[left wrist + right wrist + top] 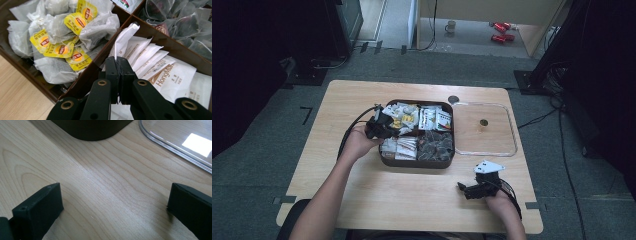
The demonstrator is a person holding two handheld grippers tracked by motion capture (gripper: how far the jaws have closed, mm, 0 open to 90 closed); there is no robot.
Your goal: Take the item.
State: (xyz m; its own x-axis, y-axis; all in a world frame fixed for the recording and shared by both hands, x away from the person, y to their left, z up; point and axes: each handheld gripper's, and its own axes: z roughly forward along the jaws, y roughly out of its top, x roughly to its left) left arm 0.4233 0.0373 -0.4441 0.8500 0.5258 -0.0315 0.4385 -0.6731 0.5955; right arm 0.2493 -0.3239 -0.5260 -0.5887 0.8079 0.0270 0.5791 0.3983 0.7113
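Left gripper (pixel 119 65) clenched on white sachet (pixel 125 37) in box (pixel 384 161); teabags (pixel 60 50) beside; right gripper (pixel 113 202) released, on table (pixel 100 182).

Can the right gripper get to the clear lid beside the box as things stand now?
Probably yes. The right gripper rests open on the table, and bare wood lies between it and the clear lid; the box stands aside.
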